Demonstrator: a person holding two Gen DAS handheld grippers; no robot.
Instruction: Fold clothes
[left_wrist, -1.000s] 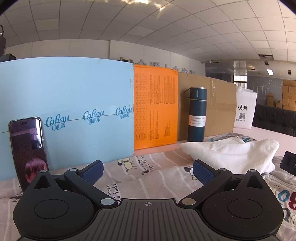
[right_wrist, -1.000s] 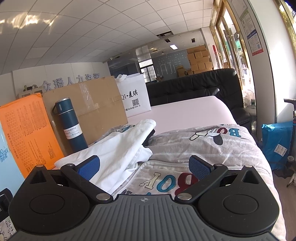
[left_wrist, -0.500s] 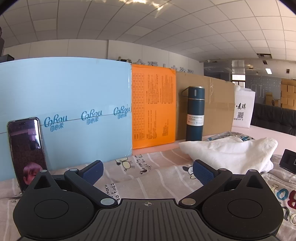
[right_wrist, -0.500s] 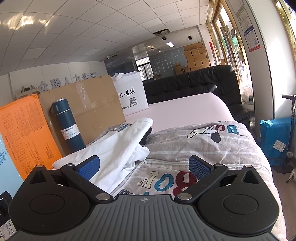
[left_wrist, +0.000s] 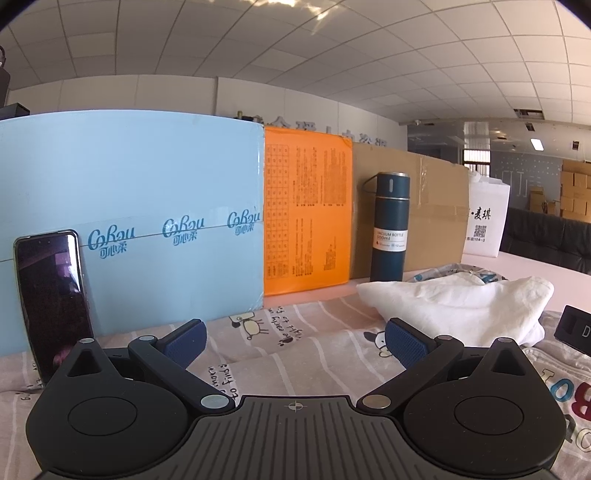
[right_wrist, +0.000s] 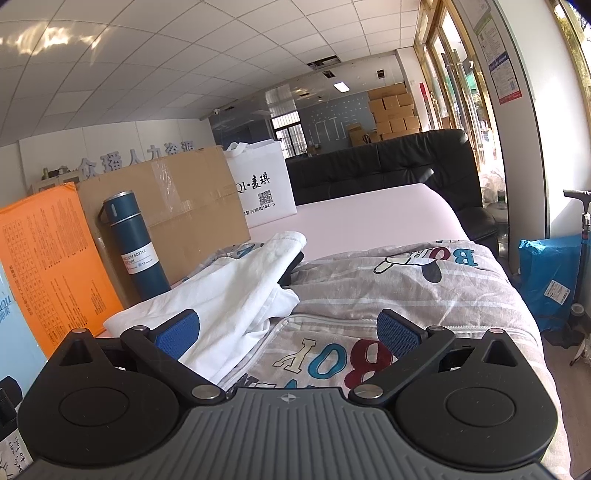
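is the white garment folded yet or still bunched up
Not folded: the white garment lies in a loose, wrinkled heap with uneven edges beside the blue vacuum bottle. Both grippers are open and empty.

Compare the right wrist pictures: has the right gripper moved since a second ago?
Yes. The right gripper has tilted slightly downward and turned left: the standing dark blue vacuum bottle and brown cardboard box now sit higher and further right in the view.
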